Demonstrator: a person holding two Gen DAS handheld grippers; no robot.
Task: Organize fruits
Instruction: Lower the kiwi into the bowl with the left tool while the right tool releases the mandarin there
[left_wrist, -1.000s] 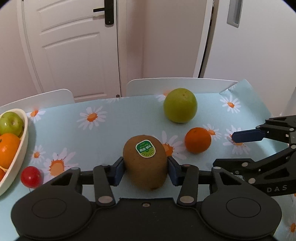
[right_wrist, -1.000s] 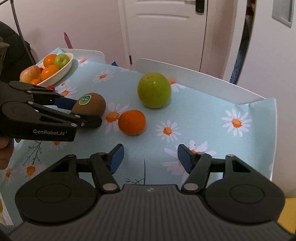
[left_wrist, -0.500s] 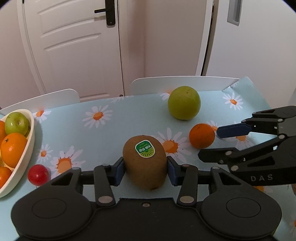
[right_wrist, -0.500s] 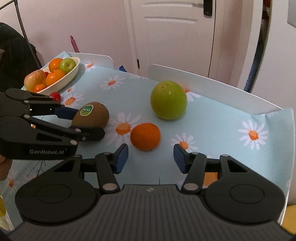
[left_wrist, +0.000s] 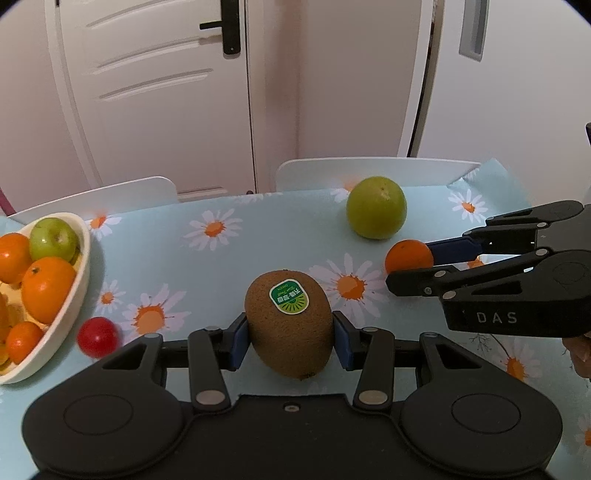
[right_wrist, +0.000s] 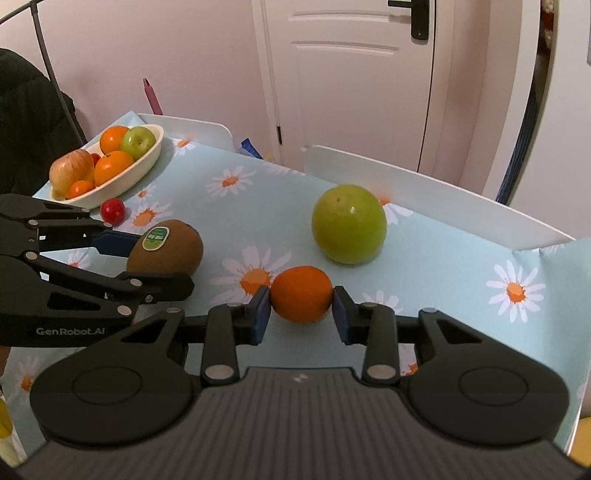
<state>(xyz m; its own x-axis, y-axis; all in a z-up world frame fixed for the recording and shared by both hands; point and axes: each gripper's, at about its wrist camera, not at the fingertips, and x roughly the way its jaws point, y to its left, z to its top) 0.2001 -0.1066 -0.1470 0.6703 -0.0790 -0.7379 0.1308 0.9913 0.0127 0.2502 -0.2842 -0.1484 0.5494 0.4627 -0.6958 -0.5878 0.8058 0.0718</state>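
My left gripper (left_wrist: 290, 341) is shut on a brown kiwi (left_wrist: 289, 326) with a green sticker, held just above the daisy tablecloth; the kiwi also shows in the right wrist view (right_wrist: 166, 249). My right gripper (right_wrist: 301, 314) is open around a small orange (right_wrist: 301, 293) that rests on the cloth, the pads close on either side of it. The orange also shows in the left wrist view (left_wrist: 408, 255). A large green fruit (right_wrist: 349, 225) sits behind the orange. A white oval bowl (right_wrist: 146, 162) at the far left holds oranges and apples.
A small red fruit (right_wrist: 113, 210) lies on the cloth beside the bowl (left_wrist: 79, 291). White chair backs (right_wrist: 432, 194) stand along the table's far edge. A white door and walls are behind. The table's right edge is near the right gripper.
My right gripper has moved forward and left until its fingers bracket the orange, and they have narrowed. My left gripper still holds the kiwi and has shifted a little toward the bowl.
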